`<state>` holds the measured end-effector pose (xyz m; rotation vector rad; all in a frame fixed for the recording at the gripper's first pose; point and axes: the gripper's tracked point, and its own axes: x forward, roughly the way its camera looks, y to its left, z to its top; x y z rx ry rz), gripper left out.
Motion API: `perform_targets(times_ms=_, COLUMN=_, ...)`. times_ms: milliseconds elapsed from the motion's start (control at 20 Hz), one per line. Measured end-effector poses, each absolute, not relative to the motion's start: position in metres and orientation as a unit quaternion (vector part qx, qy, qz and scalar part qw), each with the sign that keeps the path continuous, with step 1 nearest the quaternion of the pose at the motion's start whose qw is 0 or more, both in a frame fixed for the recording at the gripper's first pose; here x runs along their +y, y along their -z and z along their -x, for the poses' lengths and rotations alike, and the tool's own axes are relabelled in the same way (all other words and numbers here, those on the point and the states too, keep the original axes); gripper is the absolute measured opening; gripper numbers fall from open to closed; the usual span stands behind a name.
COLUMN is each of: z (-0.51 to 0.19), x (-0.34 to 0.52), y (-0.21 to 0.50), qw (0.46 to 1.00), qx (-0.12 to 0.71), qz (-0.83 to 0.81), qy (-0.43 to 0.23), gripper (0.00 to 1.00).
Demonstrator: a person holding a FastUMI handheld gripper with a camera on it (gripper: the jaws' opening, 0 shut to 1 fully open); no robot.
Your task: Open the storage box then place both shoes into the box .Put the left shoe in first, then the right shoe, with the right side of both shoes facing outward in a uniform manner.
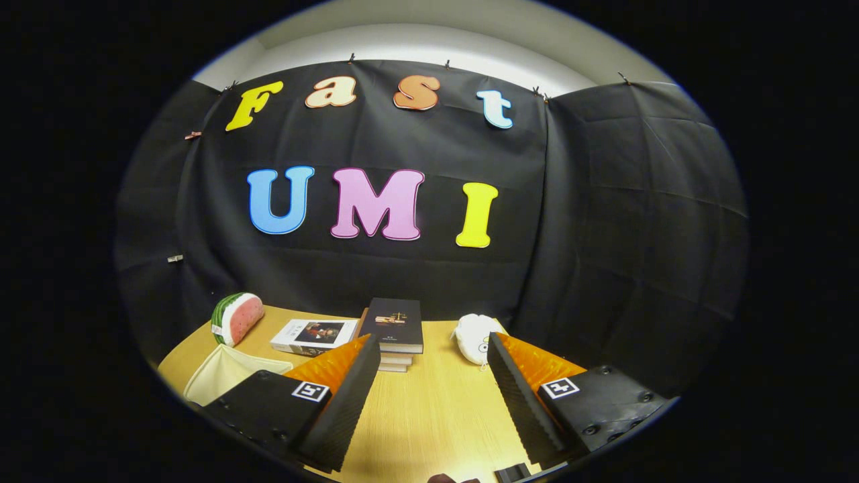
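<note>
Between my fingers: bare table; gripper spread wide, grasping nothing. Beyond: book stack, watermelon toy. Storage box/shoes can't be located — risk: blind reach hits books

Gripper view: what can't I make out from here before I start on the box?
- Cream tray: near part hidden behind the left finger of the open gripper.
- White plush toy: partly covered by the right finger.
- Book stack: lower books hidden beneath the top one; cover print too small.
</note>
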<state>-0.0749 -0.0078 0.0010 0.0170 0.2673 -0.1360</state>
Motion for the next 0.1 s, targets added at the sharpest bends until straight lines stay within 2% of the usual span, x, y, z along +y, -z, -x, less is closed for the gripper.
perform_targets(times_ms=100, z=0.0743, x=-0.0080, y=0.0008, qw=0.988, qx=0.135, qz=-0.010, qy=0.068, gripper=0.98)
